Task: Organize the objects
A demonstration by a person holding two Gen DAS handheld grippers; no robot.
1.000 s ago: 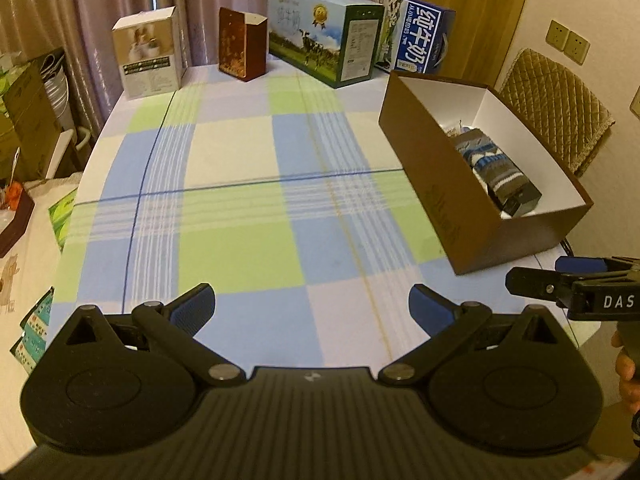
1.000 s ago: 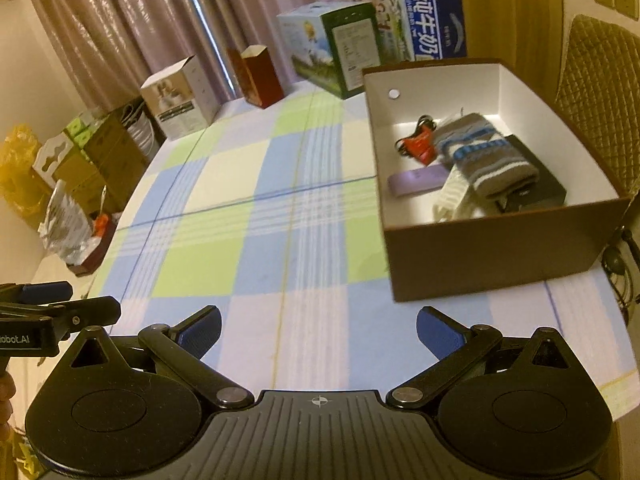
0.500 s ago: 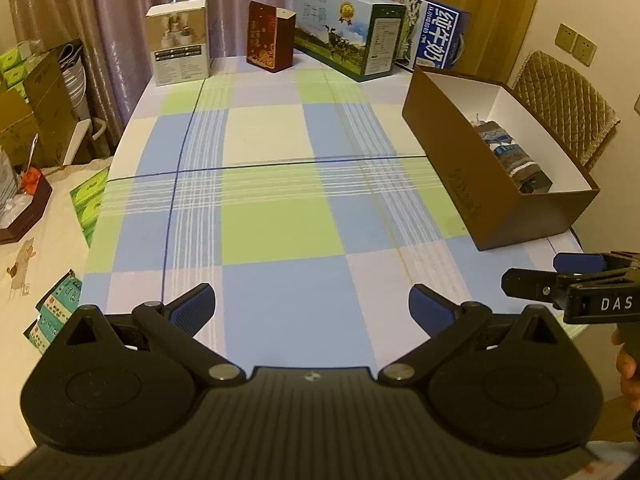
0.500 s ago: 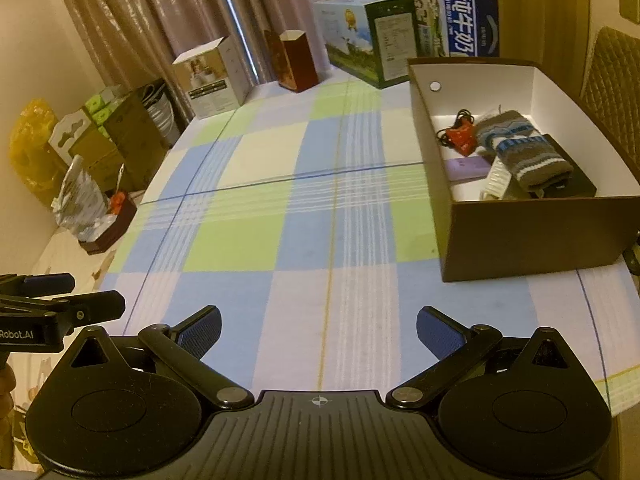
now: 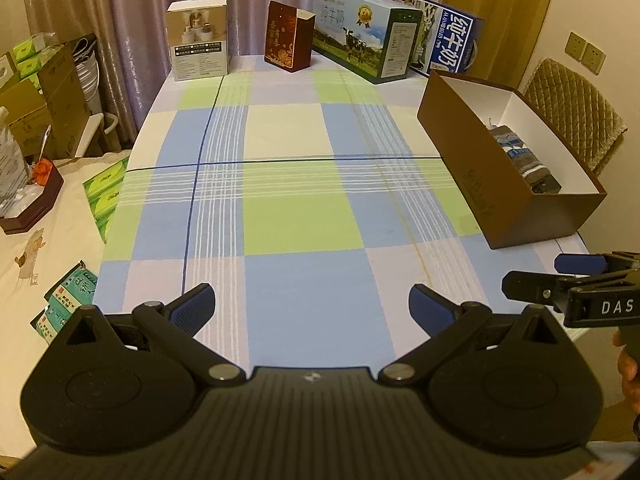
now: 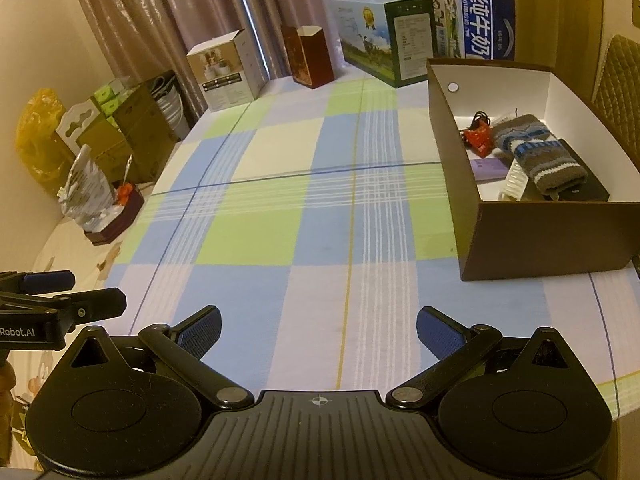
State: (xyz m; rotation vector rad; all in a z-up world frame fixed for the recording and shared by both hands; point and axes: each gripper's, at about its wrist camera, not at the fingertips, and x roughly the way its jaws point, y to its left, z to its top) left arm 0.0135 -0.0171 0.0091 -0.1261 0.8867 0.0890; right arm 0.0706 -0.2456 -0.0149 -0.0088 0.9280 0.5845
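Grippers hover low over the near edge of the blue, green and cream checked tablecloth [image 5: 288,216], the left gripper [image 5: 311,307] and right gripper [image 6: 319,331] both spread wide and empty. To my eye little is left: back off level, clear of the brown cardboard box [image 6: 548,236]. Inside it lies the grey patterned knitted sock [image 6: 536,152], long axis running toward the box's near end.

The checked tablecloth [image 5: 304,200] lies bare across the near and middle table. A brown box [image 6: 540,236] blocks the right side; cartons [image 5: 360,32] line the far edge.
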